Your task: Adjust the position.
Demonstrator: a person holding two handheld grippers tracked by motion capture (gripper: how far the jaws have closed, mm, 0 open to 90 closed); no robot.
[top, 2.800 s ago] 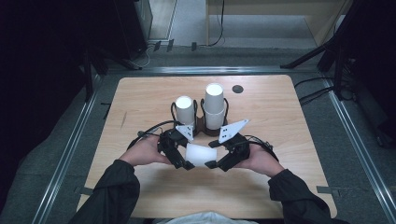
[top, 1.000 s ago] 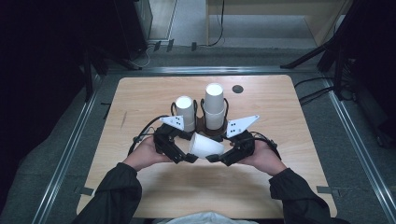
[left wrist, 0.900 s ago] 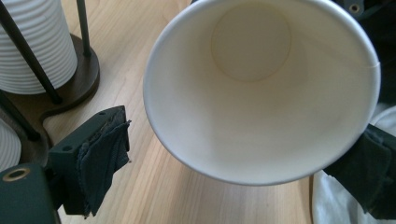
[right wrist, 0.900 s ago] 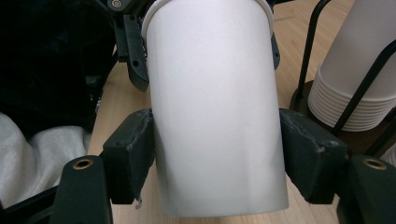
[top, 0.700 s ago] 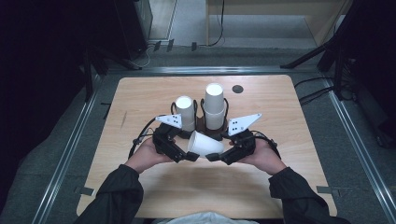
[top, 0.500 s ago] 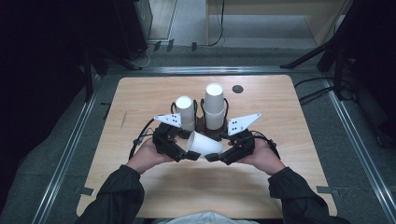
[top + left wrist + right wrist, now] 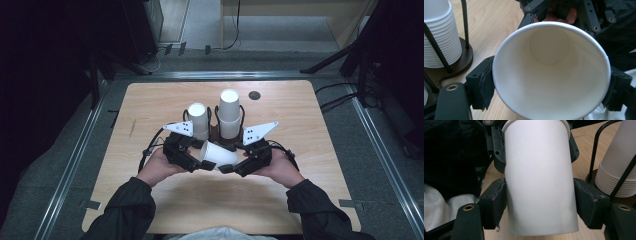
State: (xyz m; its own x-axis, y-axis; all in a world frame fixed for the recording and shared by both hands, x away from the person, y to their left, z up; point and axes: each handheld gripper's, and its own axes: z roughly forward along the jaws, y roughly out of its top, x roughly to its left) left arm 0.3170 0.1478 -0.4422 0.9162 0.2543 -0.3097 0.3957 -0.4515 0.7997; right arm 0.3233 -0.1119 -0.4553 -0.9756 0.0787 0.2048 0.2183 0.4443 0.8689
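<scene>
The paper cup (image 7: 218,154), since tilted mouth-left, is clamped by the left gripper (image 7: 202,164) at its rim and the right gripper (image 7: 226,168) near its base; handover appears under way

So a white paper cup (image 7: 218,155) is lying on its side in the air just above the desk (image 7: 310,130), mouth pointing left, base toward the right. It's getting pinched at the rim end by the left hand-held gripper (image 7: 204,165) and near the base by the right hand-held gripper (image 7: 223,168). Inside it's looking clean and empty (nice round bottom showing). It's sitting just in front of two cup stacks (image 7: 229,114) standing in a dark wire holder (image 7: 220,134).
</scene>
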